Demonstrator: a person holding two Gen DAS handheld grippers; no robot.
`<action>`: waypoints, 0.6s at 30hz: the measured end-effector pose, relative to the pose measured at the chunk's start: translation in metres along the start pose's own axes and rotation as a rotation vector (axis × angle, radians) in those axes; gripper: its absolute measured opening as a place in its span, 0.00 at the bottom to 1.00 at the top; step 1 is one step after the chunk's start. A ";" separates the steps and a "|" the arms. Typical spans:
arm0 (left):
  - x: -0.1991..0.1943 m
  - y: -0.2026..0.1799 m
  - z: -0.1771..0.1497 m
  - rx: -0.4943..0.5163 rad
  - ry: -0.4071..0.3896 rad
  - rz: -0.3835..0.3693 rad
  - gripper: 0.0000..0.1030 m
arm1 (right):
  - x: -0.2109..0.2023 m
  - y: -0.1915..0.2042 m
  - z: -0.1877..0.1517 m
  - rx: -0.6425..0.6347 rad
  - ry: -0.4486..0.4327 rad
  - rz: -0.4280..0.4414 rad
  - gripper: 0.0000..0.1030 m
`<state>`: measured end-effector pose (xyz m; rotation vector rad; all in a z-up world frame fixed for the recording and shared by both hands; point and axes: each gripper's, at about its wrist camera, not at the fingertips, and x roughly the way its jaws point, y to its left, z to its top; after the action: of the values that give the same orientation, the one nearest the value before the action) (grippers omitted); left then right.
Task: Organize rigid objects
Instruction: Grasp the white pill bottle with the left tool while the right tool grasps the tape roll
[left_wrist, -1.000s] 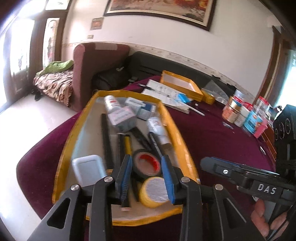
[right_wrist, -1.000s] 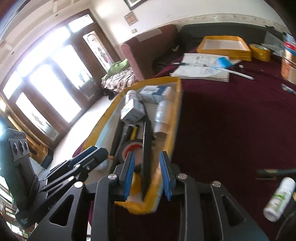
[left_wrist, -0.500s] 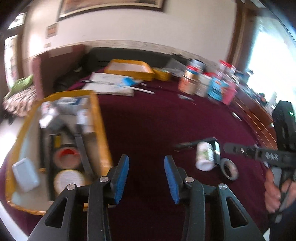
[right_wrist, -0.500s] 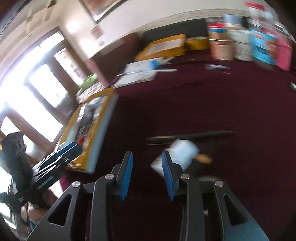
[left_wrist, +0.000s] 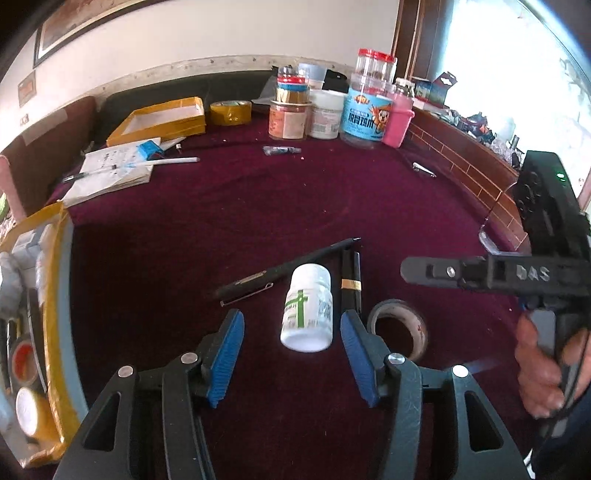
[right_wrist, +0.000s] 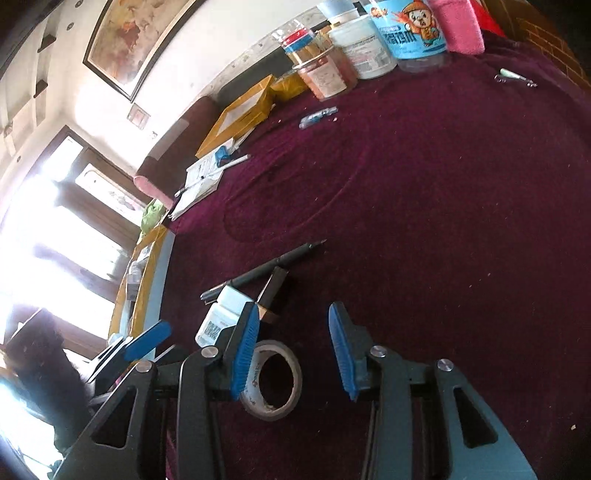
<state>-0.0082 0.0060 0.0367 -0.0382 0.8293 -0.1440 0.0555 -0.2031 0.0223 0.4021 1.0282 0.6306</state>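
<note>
Both claws swinging away from the tray (left_wrist: 55, 295), opening, empty. I'm lining left claw (left_wrist: 291, 354) over white bottle (left_wrist: 306, 306), right claw (right_wrist: 291, 350) over tape roll (right_wrist: 273, 380), near surface's front edge.

bottle (left_wrist: 307, 308) on table (left_wrist: 258, 206) | pen (left_wrist: 286, 266) behind it | tape ring (left_wrist: 398, 328) right | tray (left_wrist: 55, 295) far left

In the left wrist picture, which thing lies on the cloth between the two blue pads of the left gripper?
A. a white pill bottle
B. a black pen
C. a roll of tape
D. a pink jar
A: the white pill bottle lies on its side between the pads of the left gripper, untouched; the roll of tape lies outside them.
</note>
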 end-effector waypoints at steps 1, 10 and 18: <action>0.005 -0.002 0.002 0.010 0.010 0.005 0.56 | 0.001 0.000 -0.001 0.003 0.006 0.005 0.37; 0.045 0.005 0.007 -0.011 0.083 0.040 0.33 | 0.002 0.021 -0.010 -0.108 0.005 -0.053 0.51; 0.022 0.041 -0.014 -0.097 0.070 0.078 0.34 | 0.013 0.042 -0.023 -0.272 0.054 -0.142 0.56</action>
<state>0.0009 0.0439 0.0080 -0.0923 0.9063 -0.0321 0.0280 -0.1625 0.0276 0.0736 0.9966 0.6456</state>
